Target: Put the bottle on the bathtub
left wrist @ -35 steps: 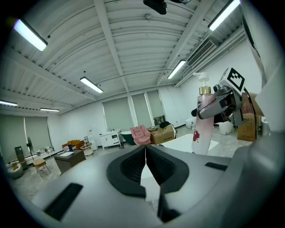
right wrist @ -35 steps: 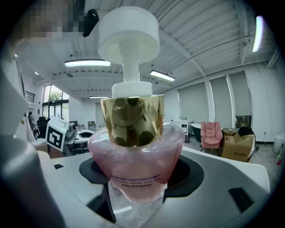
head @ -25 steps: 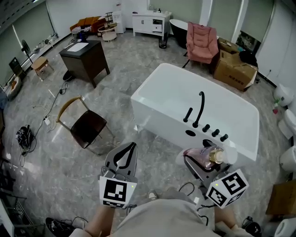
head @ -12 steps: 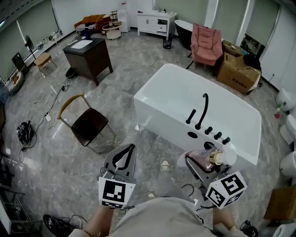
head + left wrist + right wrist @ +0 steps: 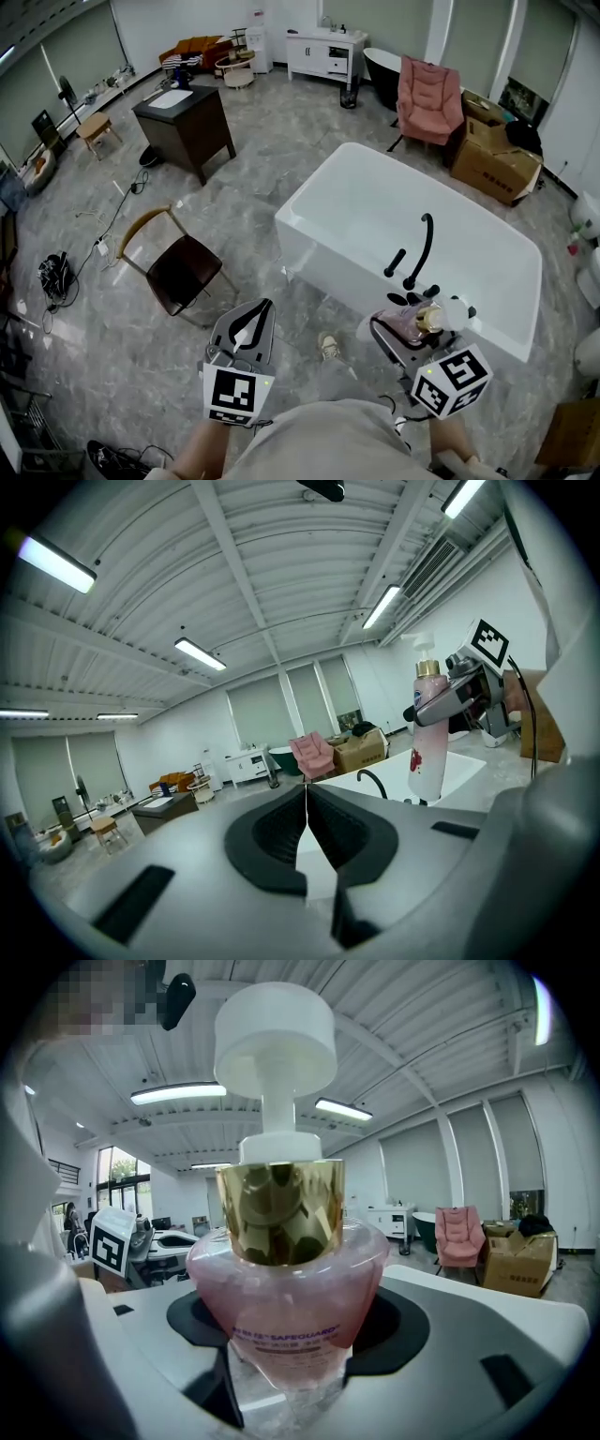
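With the right gripper point(image 5: 398, 333) clamped on the upright pink bottle point(image 5: 419, 322) and the left gripper point(image 5: 262, 311) shut and empty, the bottle, near the bathtub point(image 5: 314, 258) rim, could tip off that narrow ledge or knock the faucet point(image 5: 424, 246) if released off-centre.

Bright, even light falls from ceiling strip lights point(image 5: 199, 654); both gripper views bend strongly and darken at the edges.
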Available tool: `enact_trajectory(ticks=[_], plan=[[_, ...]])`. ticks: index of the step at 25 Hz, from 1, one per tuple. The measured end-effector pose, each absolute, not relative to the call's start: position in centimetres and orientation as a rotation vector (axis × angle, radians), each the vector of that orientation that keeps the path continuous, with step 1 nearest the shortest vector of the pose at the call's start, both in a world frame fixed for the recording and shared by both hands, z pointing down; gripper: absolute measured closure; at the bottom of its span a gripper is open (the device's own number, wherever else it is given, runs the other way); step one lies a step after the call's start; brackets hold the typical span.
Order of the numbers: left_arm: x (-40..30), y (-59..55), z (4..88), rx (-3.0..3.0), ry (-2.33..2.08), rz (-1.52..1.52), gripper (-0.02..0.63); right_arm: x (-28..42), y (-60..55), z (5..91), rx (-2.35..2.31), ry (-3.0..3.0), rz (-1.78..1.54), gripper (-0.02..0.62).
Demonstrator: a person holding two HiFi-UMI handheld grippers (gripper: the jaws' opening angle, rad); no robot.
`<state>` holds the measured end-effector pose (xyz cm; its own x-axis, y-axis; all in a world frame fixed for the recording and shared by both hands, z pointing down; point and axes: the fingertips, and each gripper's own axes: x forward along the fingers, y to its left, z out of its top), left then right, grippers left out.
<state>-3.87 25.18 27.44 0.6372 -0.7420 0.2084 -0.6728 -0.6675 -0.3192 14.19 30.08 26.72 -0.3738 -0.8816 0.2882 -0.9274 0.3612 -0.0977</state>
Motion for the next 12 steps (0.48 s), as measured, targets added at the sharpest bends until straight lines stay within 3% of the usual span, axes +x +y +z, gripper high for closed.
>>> enact_trajectory(ticks=[12], plan=[[-2.2,11.1,30.5,-2.650,1.283,-0.616,0.586,15.7,13.5,29.2,1.497,-2.475,0.401,0.244]])
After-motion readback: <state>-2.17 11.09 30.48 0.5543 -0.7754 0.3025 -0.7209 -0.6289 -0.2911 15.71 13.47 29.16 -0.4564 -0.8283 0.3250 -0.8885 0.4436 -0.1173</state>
